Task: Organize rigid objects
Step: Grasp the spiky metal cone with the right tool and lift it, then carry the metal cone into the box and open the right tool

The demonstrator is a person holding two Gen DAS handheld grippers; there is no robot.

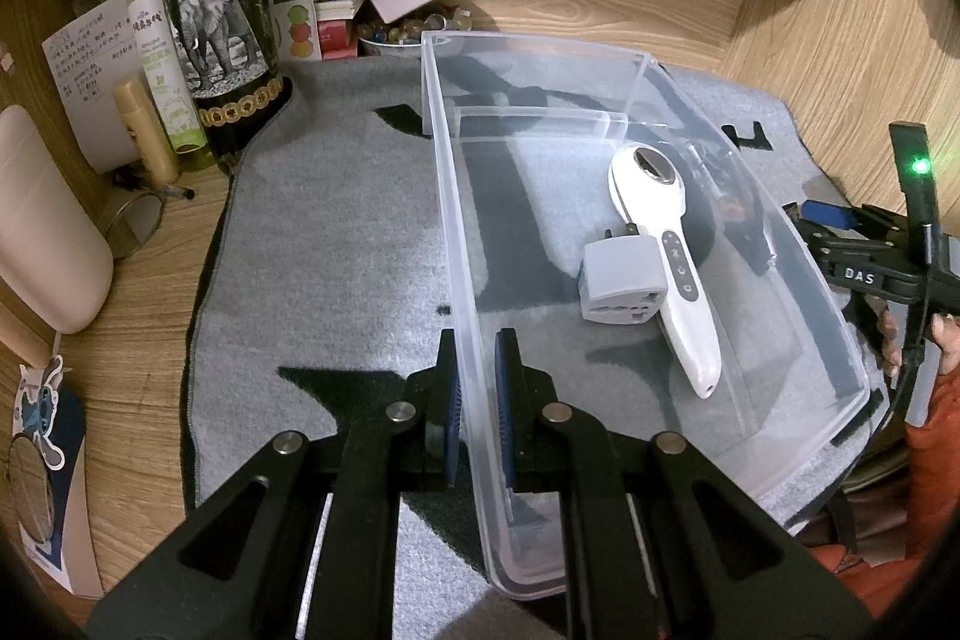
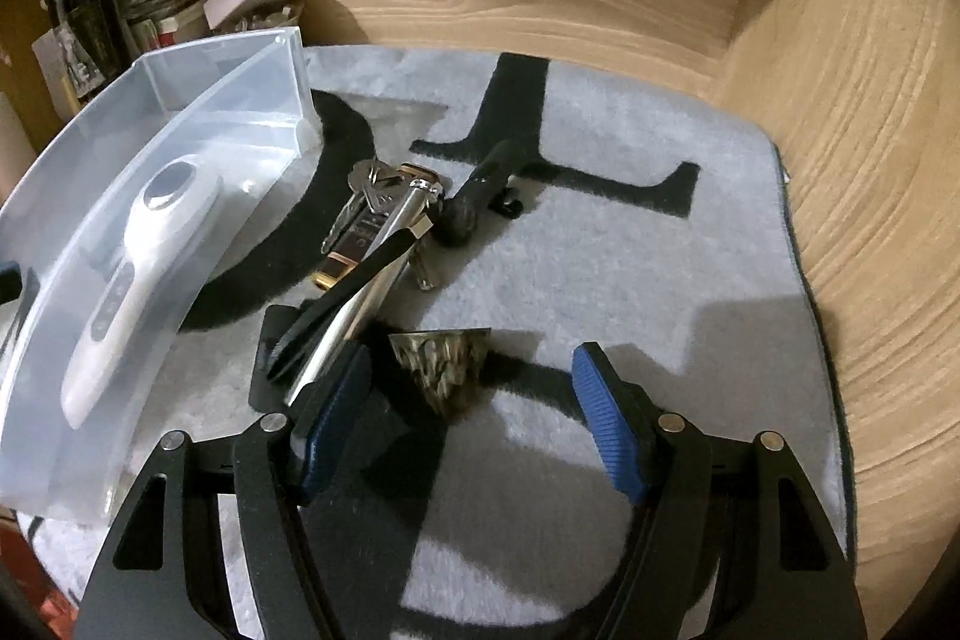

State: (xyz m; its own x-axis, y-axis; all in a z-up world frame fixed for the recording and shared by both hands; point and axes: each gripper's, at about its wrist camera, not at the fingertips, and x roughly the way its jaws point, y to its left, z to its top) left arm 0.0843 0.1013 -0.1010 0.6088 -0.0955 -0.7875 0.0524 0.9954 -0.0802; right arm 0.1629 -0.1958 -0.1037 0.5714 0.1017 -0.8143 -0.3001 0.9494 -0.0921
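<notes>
Left gripper (image 1: pixel 477 388) pinching the near wall of the clear rectangular plastic bin (image 1: pixel 798 280), mid-frame.

Inside the bin: a white handheld device with a round metal head (image 1: pixel 663 250) and a grey cube travel adapter (image 1: pixel 624 283). Right gripper (image 2: pixel 471 418) tilts down at lower centre, jaws roughly half open with nothing clamped, over a mottled triangular piece (image 2: pixel 441 364) just beside a silver-and-black folding tool (image 2: pixel 360 292). Everything sits on a grey fuzzy mat with black letters (image 2: pixel 690 268) in a wood-panelled nook; dark elephant-label bottle (image 1: pixel 210 16) upper left.
</notes>
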